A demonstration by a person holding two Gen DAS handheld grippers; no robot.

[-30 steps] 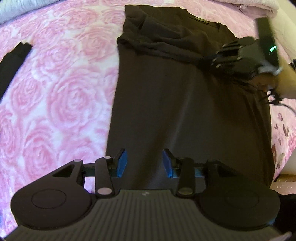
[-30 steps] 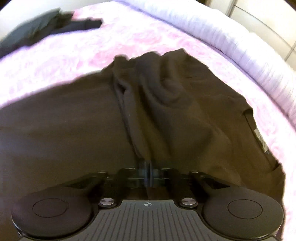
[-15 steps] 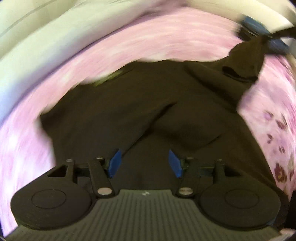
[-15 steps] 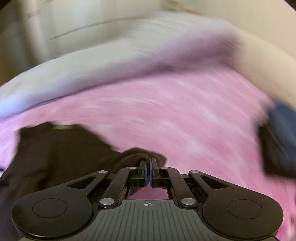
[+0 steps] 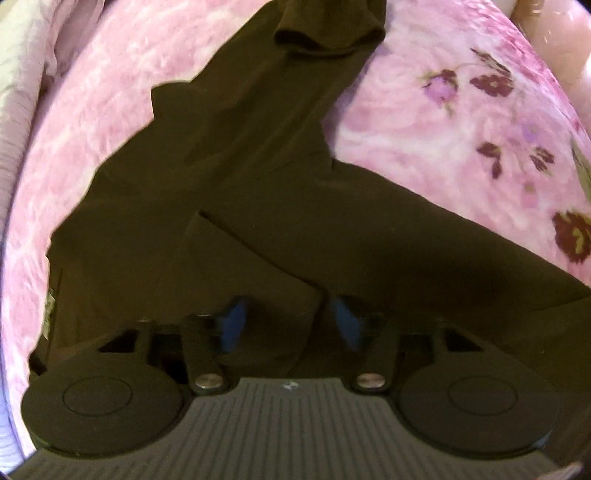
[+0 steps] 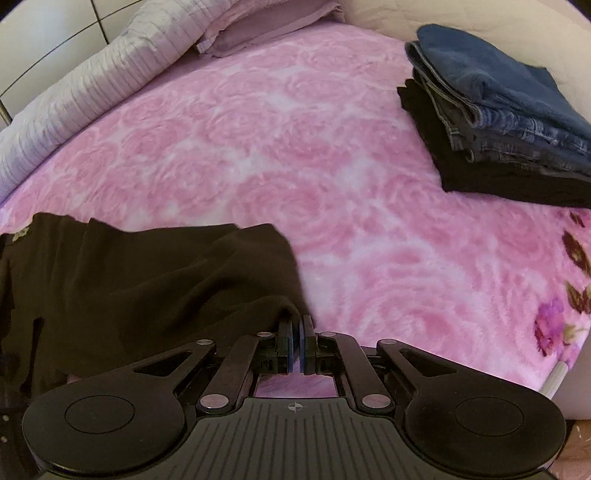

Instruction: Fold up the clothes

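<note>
In the left wrist view, a dark brown shirt (image 5: 258,192) is seen spread over a pink rose-patterned blanket (image 5: 461,147), with one sleeve (image 5: 328,33) lying near the top of the picture and a fold edge running down toward the left gripper (image 5: 290,321). The jaws of this gripper have just been closing; the blue pads (image 5: 232,321) are seen apart with the shirt fabric between them, and whether the cloth is pressed by them cannot be told.

In the right wrist view, the right gripper (image 6: 296,341) is shown with its jaws drawn together, and an edge of the dark shirt (image 6: 147,280) is pinched at the fingertips, the cloth being bunched to the left. A stack of folded clothes (image 6: 498,122), with blue jeans on top of a black piece, is seen well apart at the upper right of the blanket (image 6: 295,166). A pale pillow (image 6: 92,92) is seen along the far left edge.
</note>
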